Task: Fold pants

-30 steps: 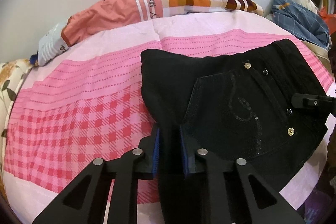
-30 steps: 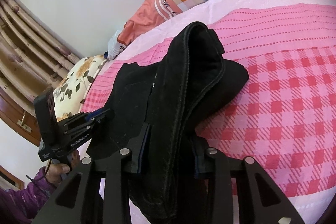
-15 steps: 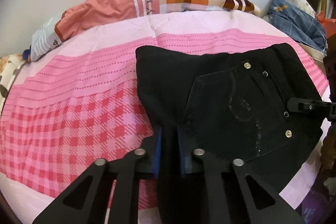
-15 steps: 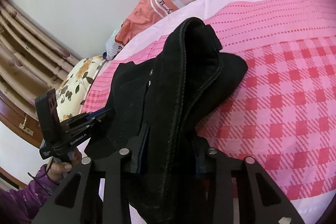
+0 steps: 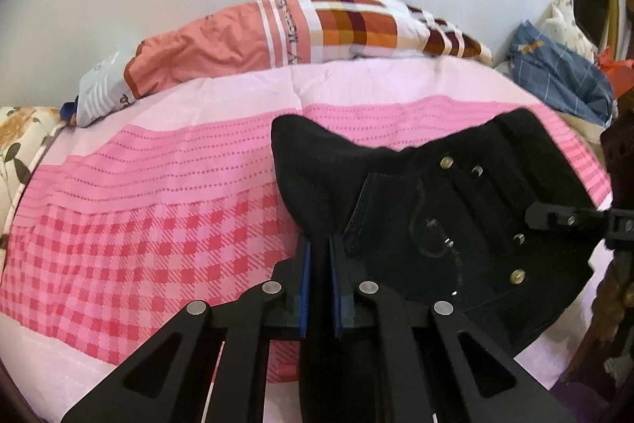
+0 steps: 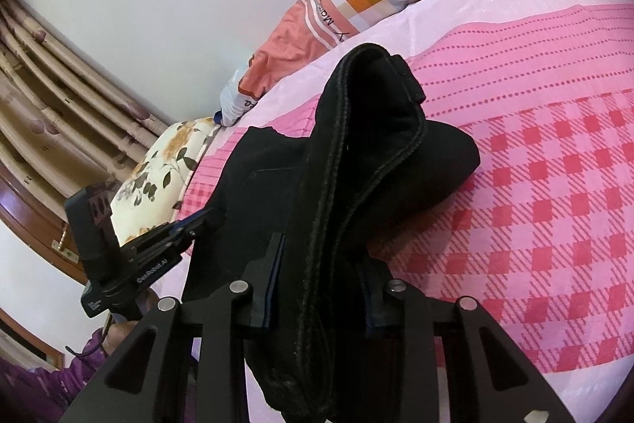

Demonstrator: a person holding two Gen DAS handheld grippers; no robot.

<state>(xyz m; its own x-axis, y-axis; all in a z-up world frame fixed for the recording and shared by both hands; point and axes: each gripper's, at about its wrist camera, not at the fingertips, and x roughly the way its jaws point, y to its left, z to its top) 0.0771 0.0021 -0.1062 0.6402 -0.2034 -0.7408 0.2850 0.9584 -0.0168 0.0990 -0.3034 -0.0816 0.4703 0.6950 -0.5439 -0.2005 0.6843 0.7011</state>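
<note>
Black pants (image 5: pixel 455 217) with metal rivets and a back pocket lie bunched on the pink checked bedspread (image 5: pixel 138 232). My left gripper (image 5: pixel 319 252) is shut on a thin fold at the pants' near edge, its blue pads pinching the cloth. In the right wrist view my right gripper (image 6: pixel 321 256) is shut on a thick bundle of the pants (image 6: pixel 356 153), which rises up as a tall fold between its fingers. The left gripper (image 6: pixel 198 217) shows there at lower left, held by a hand in a purple sleeve. The right gripper's finger (image 5: pixel 554 217) shows at the pants' right edge.
A patchwork orange and white pillow (image 5: pixel 317 26) lies at the head of the bed against the white wall. A floral cushion (image 6: pixel 158 177) and beige curtains (image 6: pixel 59 98) are at the left. Blue checked clothes (image 5: pixel 562 78) are piled at the far right.
My left gripper's jaws have closed tighter on the pants' edge and lifted it slightly. The right gripper has kept its hold on the thick fold, nearly still.
</note>
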